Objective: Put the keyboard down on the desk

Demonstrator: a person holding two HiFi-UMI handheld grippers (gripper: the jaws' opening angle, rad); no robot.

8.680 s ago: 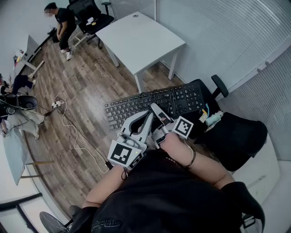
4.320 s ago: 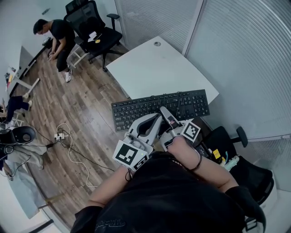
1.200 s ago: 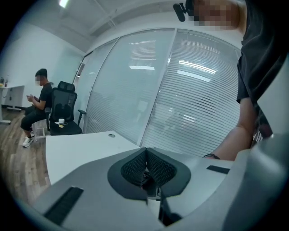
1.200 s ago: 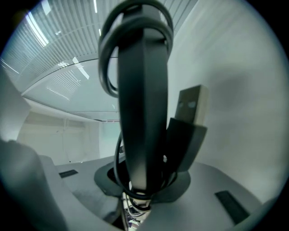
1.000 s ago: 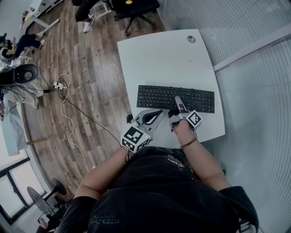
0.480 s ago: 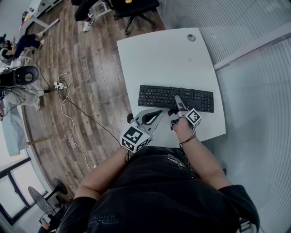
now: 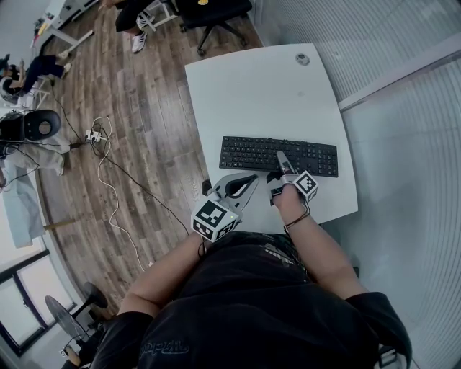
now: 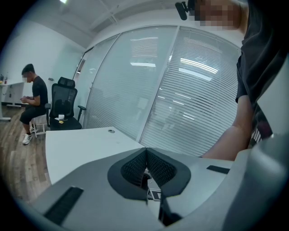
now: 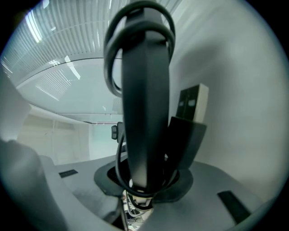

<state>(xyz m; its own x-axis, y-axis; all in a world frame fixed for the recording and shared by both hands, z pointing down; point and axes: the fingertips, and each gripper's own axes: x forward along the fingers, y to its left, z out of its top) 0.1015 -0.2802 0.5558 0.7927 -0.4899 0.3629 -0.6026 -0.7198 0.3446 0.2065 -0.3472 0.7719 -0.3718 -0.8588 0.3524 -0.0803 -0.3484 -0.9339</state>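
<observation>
The black keyboard (image 7: 245, 153) lies flat along the near part of the white desk (image 7: 259, 94); I cannot tell whether it touches the top. My right gripper (image 7: 281, 160) is shut on the keyboard's near long edge, right of its middle. In the right gripper view the keyboard (image 9: 144, 90) stands edge-on between the jaws, with its cable (image 9: 113, 67) looped round it and the USB plug (image 9: 192, 101) beside it. My left gripper (image 7: 245, 181) hangs shut and empty over the desk's near edge, just short of the keyboard. Its jaws (image 8: 146, 155) meet with nothing between them.
A round cable port (image 7: 303, 60) sits at the desk's far corner. Glass walls with blinds (image 7: 403, 108) run along the right. Left of the desk is wooden floor with a power strip and cords (image 7: 92, 135). A black office chair (image 7: 209, 11) and a seated person (image 8: 34, 101) are beyond.
Earlier I carried the keyboard over the floor toward the white desk. Over the last second keyboard and both grippers have hardly moved.
</observation>
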